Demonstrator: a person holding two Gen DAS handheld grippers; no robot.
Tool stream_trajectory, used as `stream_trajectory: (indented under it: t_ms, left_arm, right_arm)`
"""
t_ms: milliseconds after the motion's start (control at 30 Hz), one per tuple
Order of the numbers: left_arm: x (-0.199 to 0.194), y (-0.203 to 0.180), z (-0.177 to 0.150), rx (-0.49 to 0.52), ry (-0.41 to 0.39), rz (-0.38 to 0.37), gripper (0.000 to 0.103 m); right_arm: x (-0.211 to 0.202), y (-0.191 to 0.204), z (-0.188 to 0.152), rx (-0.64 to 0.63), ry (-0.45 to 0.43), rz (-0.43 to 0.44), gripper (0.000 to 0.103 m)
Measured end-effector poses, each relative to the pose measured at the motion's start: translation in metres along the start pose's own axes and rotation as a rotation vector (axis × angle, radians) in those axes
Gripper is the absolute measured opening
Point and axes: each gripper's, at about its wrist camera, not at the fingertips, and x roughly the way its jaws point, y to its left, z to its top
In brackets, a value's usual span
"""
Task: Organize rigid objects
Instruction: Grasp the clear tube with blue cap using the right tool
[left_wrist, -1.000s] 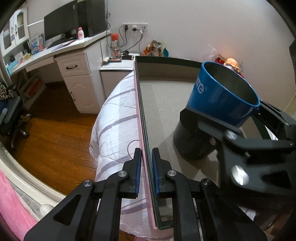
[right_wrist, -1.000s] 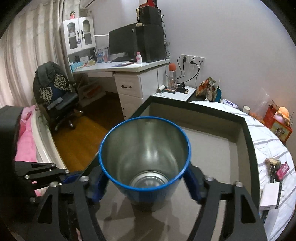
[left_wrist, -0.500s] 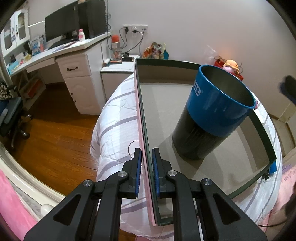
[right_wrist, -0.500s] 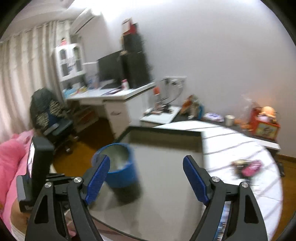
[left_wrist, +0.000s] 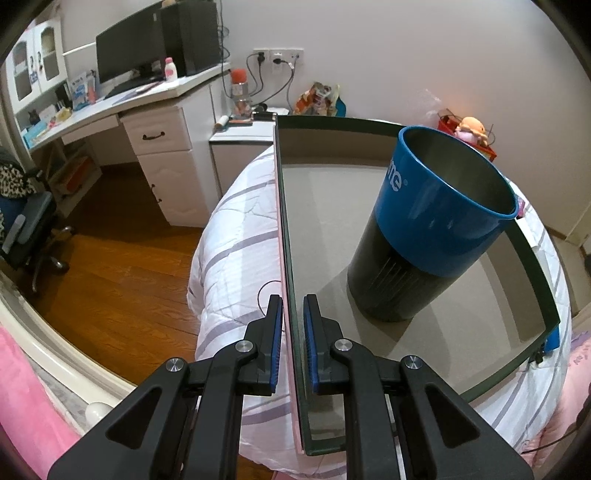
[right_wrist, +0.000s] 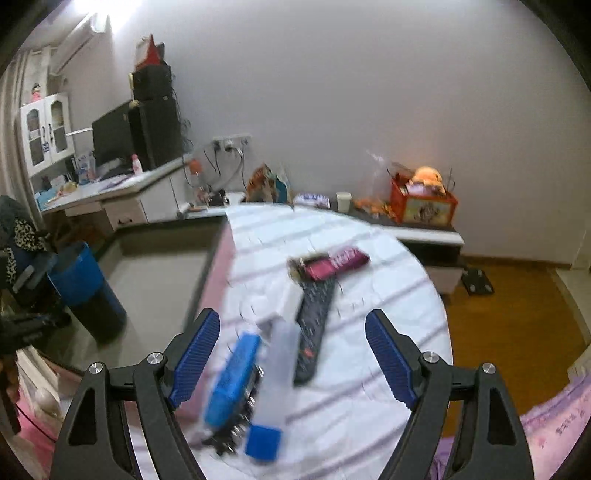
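My left gripper (left_wrist: 293, 332) is shut on the left wall of a shallow dark-rimmed box (left_wrist: 533, 262) that lies on the bed. A blue-and-black cup (left_wrist: 436, 229) stands upright inside the box, to the right of my left gripper; it also shows in the right wrist view (right_wrist: 86, 291). My right gripper (right_wrist: 291, 354) is open and empty above the bed. Below it lie a blue comb (right_wrist: 232, 380), a clear tube with a blue cap (right_wrist: 271, 391), a black remote (right_wrist: 314, 325) and a pink packet (right_wrist: 332, 263). The view is blurred.
The bed has a white striped cover (right_wrist: 354, 391). A white desk (left_wrist: 159, 110) with a monitor stands at the back left, a nightstand (left_wrist: 243, 136) beside it. A low shelf with a red toy box (right_wrist: 423, 206) runs along the wall. Wooden floor (left_wrist: 110, 273) lies left of the bed.
My right gripper let go of the cup, which now stands in the box, then drew back and swung right over the loose items on the bed. My left gripper has held still.
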Motion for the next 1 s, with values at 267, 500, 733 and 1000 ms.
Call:
stream_trajectory:
  t_ms: [267, 500, 733, 1000]
  left_arm:
    - [-0.001, -0.006, -0.001, 0.006, 0.002, 0.023, 0.012]
    - [-0.001, -0.004, -0.001, 0.019, 0.006, 0.027, 0.012]
    - [-0.001, -0.007, -0.002, 0.027, 0.007, 0.033, 0.012]
    - [0.000, -0.008, -0.002, 0.035, 0.008, 0.034, 0.012]
  right_arm:
    - [0.020, -0.003, -0.020, -0.004, 0.067, 0.004, 0.083]
    - [0.035, -0.004, -0.034, 0.002, 0.113, 0.004, 0.082]
    - [0.046, -0.008, -0.040, 0.008, 0.162, 0.016, 0.061]
    - [0.054, -0.008, -0.045, 0.009, 0.198, 0.061, 0.041]
